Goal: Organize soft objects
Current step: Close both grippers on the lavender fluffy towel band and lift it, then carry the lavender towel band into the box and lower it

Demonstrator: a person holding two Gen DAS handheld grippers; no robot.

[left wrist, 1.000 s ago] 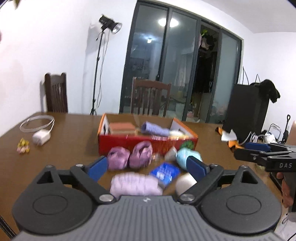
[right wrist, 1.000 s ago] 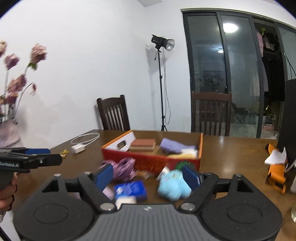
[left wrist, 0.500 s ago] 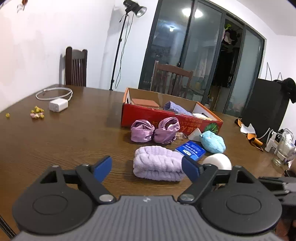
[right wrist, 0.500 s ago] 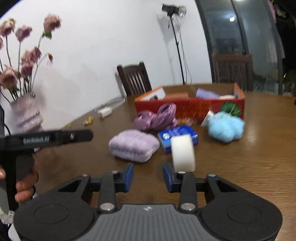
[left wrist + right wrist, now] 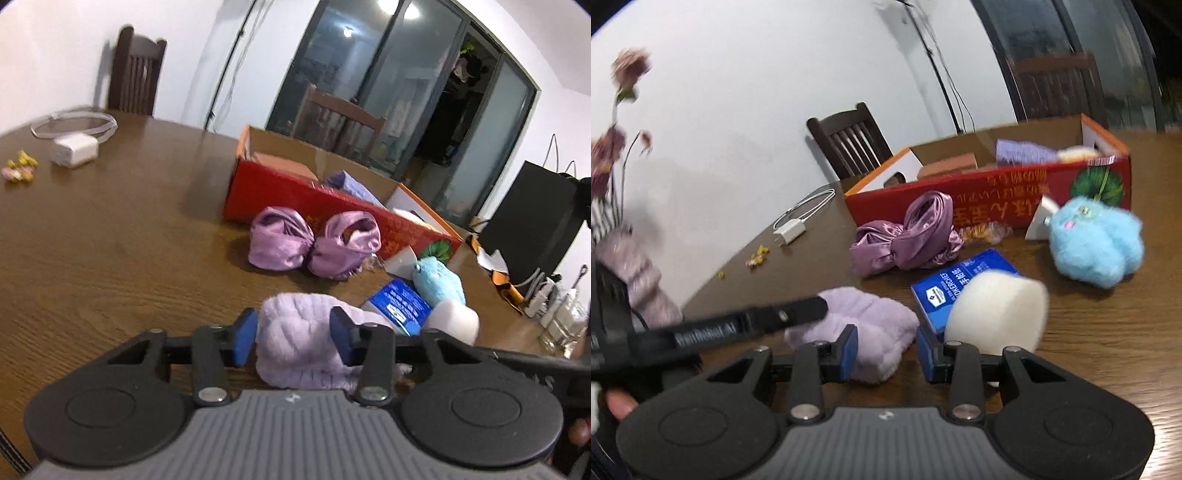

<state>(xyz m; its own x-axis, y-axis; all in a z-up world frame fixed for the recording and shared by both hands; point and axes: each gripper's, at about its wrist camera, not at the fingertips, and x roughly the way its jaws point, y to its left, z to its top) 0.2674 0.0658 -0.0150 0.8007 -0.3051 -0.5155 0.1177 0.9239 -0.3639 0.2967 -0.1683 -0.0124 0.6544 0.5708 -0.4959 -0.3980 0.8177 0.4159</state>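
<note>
Stock on the table, counted from my two wrist feeds:
- One lilac fluffy folded towel (image 5: 299, 354), nearest, left of centre.
- One purple satin cloth knotted in two lobes (image 5: 277, 243), just in front of the box.
- One light-blue plush toy (image 5: 437, 282), right.
- One white foam cylinder (image 5: 997, 314), near right, overlapping one blue printed packet (image 5: 945, 291).
- One open red cardboard box (image 5: 295, 199), far centre, with folded items inside.
- One white charger with coiled cable (image 5: 74, 149), far left.

Surface: brown wood-grain table (image 5: 110, 240).

Room:
- White wall (image 5: 738, 92).
- Dark glass sliding doors (image 5: 369, 74).
- Two dark wooden chairs (image 5: 135, 74).
- One vase of pink flowers (image 5: 635, 273).

Hands: both tilt down towards the table.
- Left gripper (image 5: 293, 339): jaws have just been closing and now pinch the towel's left part.
- Right gripper (image 5: 886, 350): jaws have just been closing and now stand narrow, gripping nothing, by the towel's right corner with the cylinder just to its right.
</note>
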